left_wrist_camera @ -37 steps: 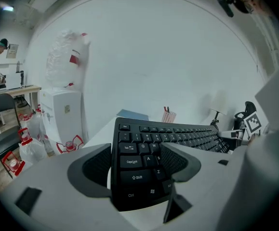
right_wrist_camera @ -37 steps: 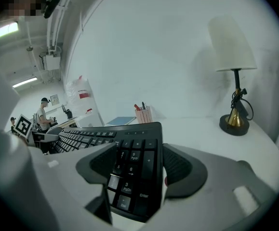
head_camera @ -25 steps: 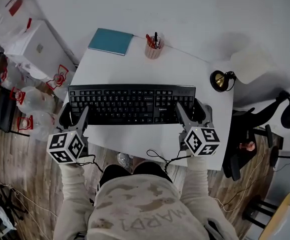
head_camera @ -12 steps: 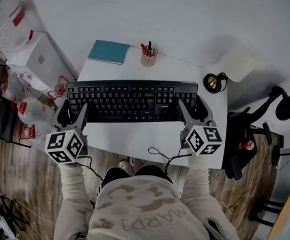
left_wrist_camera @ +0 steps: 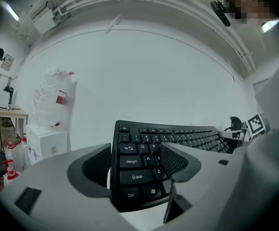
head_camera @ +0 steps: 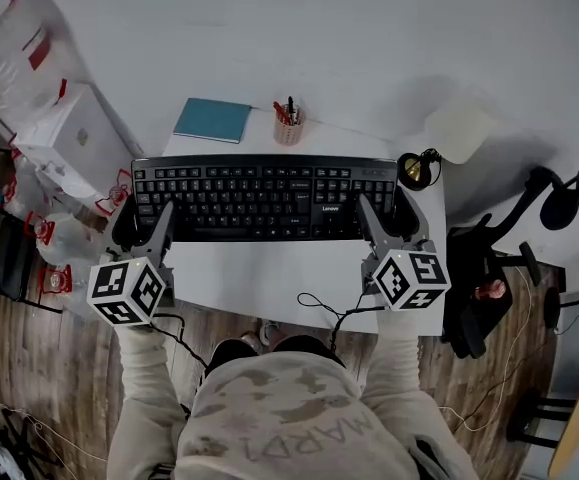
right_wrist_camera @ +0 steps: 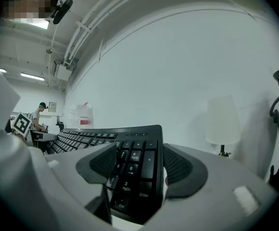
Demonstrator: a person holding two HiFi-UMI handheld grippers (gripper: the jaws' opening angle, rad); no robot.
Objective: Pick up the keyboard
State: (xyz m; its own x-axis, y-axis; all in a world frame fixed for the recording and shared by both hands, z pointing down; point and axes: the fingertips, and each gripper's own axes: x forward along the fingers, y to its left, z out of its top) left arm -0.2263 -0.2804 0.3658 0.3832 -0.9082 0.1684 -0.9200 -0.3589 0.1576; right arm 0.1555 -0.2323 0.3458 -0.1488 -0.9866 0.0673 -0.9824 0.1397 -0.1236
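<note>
A black full-size keyboard (head_camera: 264,200) is held level above the white table (head_camera: 269,280), gripped at both ends. My left gripper (head_camera: 141,226) is shut on its left end, by the Shift and Ctrl keys (left_wrist_camera: 138,177). My right gripper (head_camera: 394,218) is shut on the number-pad end (right_wrist_camera: 129,170). In the left gripper view the keyboard (left_wrist_camera: 178,138) runs away to the right between my left gripper's (left_wrist_camera: 134,165) padded fingers. In the right gripper view the keyboard (right_wrist_camera: 88,136) runs off to the left from my right gripper (right_wrist_camera: 139,165). The keyboard's left end overhangs the table edge.
A teal notebook (head_camera: 212,120) and a pen cup (head_camera: 288,126) sit at the table's back. A desk lamp (head_camera: 417,168) stands at the right corner. A thin cable (head_camera: 319,308) loops at the front edge. White box (head_camera: 69,133) and bags lie left, a black chair (head_camera: 484,268) right.
Both grippers have lifted the keyboard off the table toward the camera; it now looks larger against the table and covers more of its back half.
</note>
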